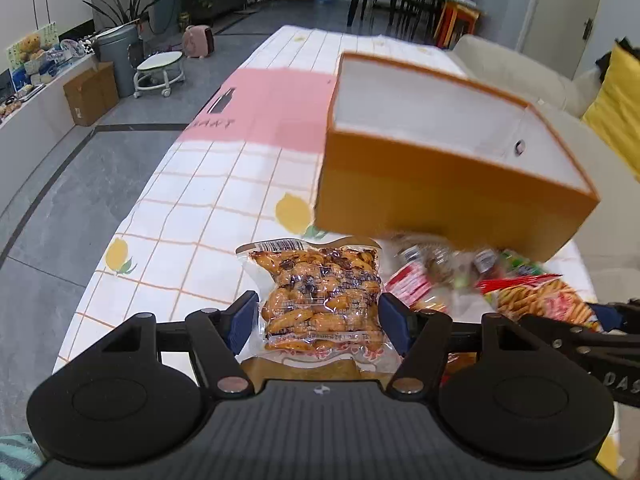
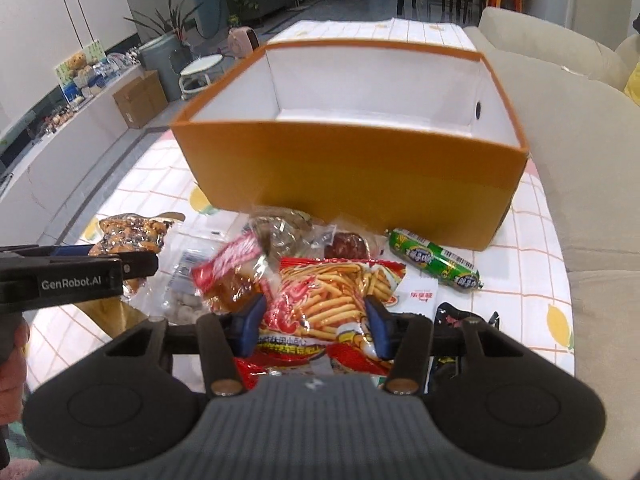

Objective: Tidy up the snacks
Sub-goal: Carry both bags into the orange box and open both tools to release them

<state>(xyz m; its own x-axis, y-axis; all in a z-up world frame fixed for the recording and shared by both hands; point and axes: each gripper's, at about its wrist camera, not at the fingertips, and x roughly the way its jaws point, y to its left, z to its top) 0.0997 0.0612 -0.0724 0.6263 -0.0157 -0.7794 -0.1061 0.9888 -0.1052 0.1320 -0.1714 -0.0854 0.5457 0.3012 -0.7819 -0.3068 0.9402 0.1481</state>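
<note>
Both grippers sit over the snack pile at the near end of the counter (image 1: 192, 208), with the open orange box (image 2: 352, 184) just beyond it, apparently empty. The left gripper (image 1: 318, 320) has its fingers on either side of a clear vacuum pack of brown glazed pieces (image 1: 320, 300), blue pads right at the pack's edges; whether they already press it I cannot tell — it looks like a hold or very nearly one. The right gripper (image 2: 312, 324) straddles the red bag of fries-style crisps (image 2: 332, 304) the same way, fingers partly spread and close to the bag's sides. To do this step well, close each pair squarely across the middle of its packet rather than on a corner seal, since slick film is likely to slip. Lift straight up so neighbours — the green sausage stick (image 2: 434, 260), the red wrapped bar (image 2: 236, 260) — are not dragged along. Carry over the box's near wall, not into it, and let go low inside, one hand at a time, so the arms stay apart.
</note>
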